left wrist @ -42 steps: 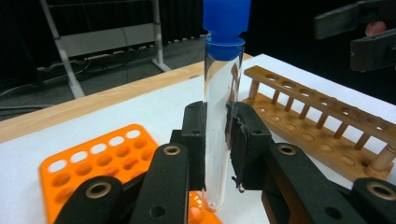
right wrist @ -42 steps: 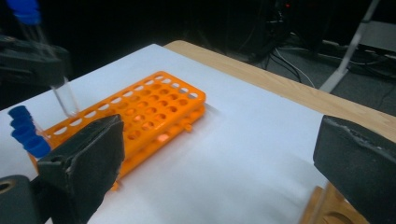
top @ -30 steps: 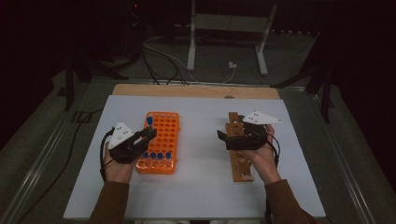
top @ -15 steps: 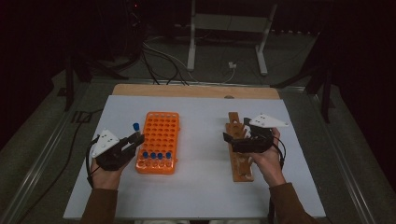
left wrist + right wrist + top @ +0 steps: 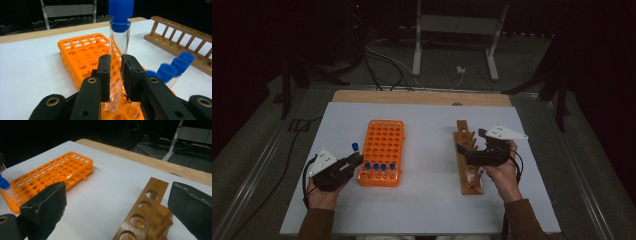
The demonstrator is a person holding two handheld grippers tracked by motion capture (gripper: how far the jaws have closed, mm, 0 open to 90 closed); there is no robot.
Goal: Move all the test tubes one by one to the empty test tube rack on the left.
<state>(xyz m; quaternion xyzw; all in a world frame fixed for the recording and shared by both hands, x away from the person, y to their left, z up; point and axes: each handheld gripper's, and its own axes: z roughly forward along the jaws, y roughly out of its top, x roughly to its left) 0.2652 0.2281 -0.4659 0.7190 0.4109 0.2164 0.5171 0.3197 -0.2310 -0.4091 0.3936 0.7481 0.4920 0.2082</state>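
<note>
Left gripper [image 5: 116, 75] I see pinched tight on capped glass tube [image 5: 119, 57]. Right gripper [image 5: 117, 202] wide, holding nothing. Orange rack [image 5: 382, 145] has four blue-capped tubes [image 5: 379, 166]; wooden rack [image 5: 464, 150] beside right gripper.

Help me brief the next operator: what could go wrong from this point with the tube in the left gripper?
The left gripper pinches the glass test tube low on its body, so the tall capped top could tilt or slip. It hangs close to the orange rack and its capped tubes, so a careless swing may knock them.
</note>
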